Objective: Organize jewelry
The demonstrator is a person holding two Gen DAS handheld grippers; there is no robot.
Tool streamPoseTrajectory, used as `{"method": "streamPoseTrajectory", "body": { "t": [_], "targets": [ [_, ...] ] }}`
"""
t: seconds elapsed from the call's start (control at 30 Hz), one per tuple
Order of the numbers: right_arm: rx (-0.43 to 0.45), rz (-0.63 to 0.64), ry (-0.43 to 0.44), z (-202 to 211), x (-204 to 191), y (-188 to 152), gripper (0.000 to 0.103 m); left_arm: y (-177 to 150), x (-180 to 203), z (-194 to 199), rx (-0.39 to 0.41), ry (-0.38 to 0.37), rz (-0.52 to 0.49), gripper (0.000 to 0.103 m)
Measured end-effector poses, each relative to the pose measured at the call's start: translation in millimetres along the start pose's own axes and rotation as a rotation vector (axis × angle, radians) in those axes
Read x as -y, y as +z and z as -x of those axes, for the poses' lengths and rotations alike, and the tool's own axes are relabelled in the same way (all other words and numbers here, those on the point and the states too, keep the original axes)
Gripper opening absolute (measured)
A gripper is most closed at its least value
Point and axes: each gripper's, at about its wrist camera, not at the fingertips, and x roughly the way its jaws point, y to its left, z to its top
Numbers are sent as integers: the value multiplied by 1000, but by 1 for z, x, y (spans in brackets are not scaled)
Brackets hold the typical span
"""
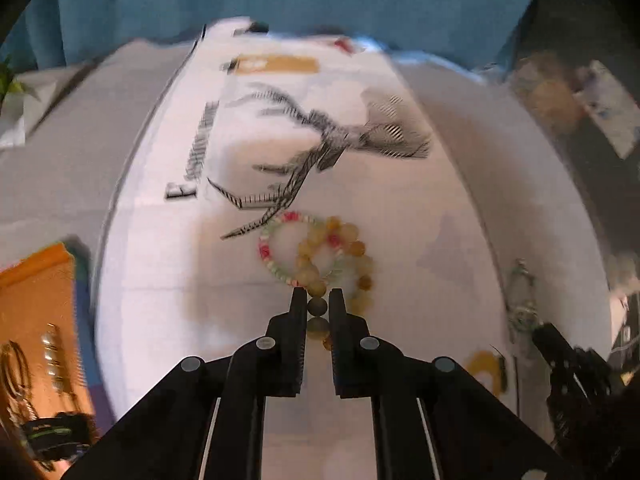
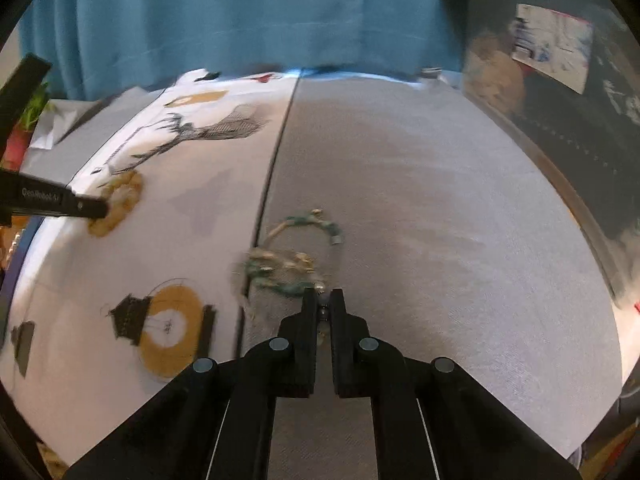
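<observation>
In the left wrist view my left gripper (image 1: 318,297) is shut on one bead of a yellow bead bracelet (image 1: 354,248). The rest of that bracelet lies on the white printed cloth (image 1: 380,200), overlapping a thin pink, green and white bead bracelet (image 1: 267,252). In the right wrist view my right gripper (image 2: 325,299) is shut on a green and pearl chain (image 2: 280,276). The chain trails in loops over the seam onto the grey cloth (image 2: 420,220). The left gripper (image 2: 98,208) shows at the far left beside the yellow bracelet (image 2: 128,192).
An orange tray (image 1: 40,300) with several pieces of jewellery sits at the left edge. A blue curtain (image 2: 240,20) hangs behind the table. Dark clutter (image 2: 580,140) stands along the right side. A small plant (image 2: 36,108) is at the back left.
</observation>
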Motion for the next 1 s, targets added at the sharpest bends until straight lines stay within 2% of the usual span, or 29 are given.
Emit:
{"method": "streamPoseTrajectory", "body": {
  "t": [0.03,0.07,0.17,0.23,0.27,0.4,0.5,0.6,0.63,0.67,0.73,0.83,1.0],
  "targets": [
    [15,-40,46,6,5,1,6,-2,-1,11,22,-11,-10,8],
    [27,-48,51,11,7,2,6,-3,-2,22,40,-25,-15,8],
    [108,-64,36,41,15,10,6,-7,-9,56,87,-57,-13,8],
    [144,-75,40,61,20,17,6,-10,-12,79,114,-81,-12,0],
    [158,-77,36,70,22,20,6,-10,-13,86,121,-89,-12,0],
    [182,-93,26,96,25,28,6,-16,-20,121,176,-83,-18,0],
    [185,-95,23,108,20,25,6,-20,-26,132,191,-70,-25,0],
    [161,-98,38,109,15,21,6,-27,-28,123,128,-103,-60,0],
    [150,-100,47,107,14,18,6,-32,-29,119,105,-105,-71,8],
    [146,-100,52,106,13,15,6,-37,-27,111,78,-104,-85,23],
    [127,-96,49,100,13,8,6,-48,-26,97,42,-74,-94,40],
    [94,-124,78,88,18,-1,6,-59,-25,74,-19,-68,-101,40],
    [75,-165,76,73,37,-11,6,-68,-27,36,-104,15,-121,40]
  ]
}}
